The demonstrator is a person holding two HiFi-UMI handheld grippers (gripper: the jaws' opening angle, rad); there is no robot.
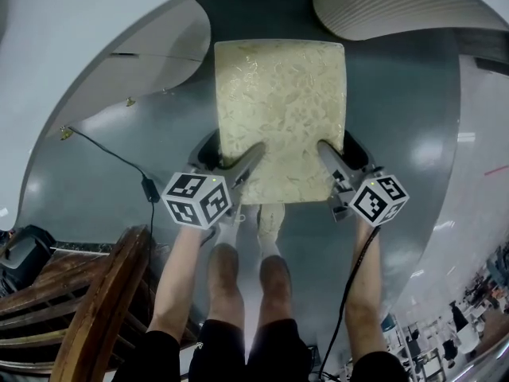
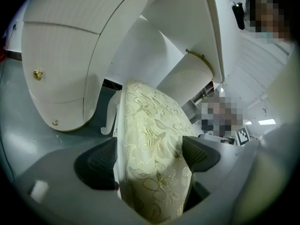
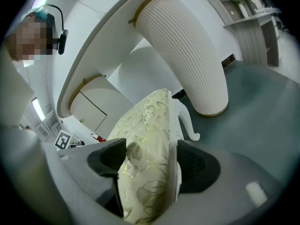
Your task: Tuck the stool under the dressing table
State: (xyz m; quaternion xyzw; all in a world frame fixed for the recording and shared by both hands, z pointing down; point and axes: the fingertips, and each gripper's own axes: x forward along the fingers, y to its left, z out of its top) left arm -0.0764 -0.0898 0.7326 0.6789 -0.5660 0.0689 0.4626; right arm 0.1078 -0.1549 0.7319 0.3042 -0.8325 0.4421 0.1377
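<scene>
The stool (image 1: pixel 278 118), with a cream floral cushion and white frame, stands on the grey floor with its far end beneath the white dressing table (image 1: pixel 119 22). My left gripper (image 1: pixel 238 169) is at the stool's near left corner and my right gripper (image 1: pixel 334 165) at its near right corner. In the left gripper view the cushion (image 2: pixel 150 125) runs between the jaws of the left gripper (image 2: pixel 150 156), which stand wide beside it. The right gripper (image 3: pixel 147 161) straddles the cushion edge (image 3: pixel 150 121) the same way. Both look open around the seat.
The table's drawer cabinet (image 2: pixel 61 69) stands left and a ribbed pedestal (image 3: pixel 187 55) right of the stool. A black cable with a plug (image 1: pixel 149 188) lies on the floor at left. Dark wooden furniture (image 1: pixel 71 309) sits at the bottom left. The person's legs (image 1: pixel 242 277) are just behind the stool.
</scene>
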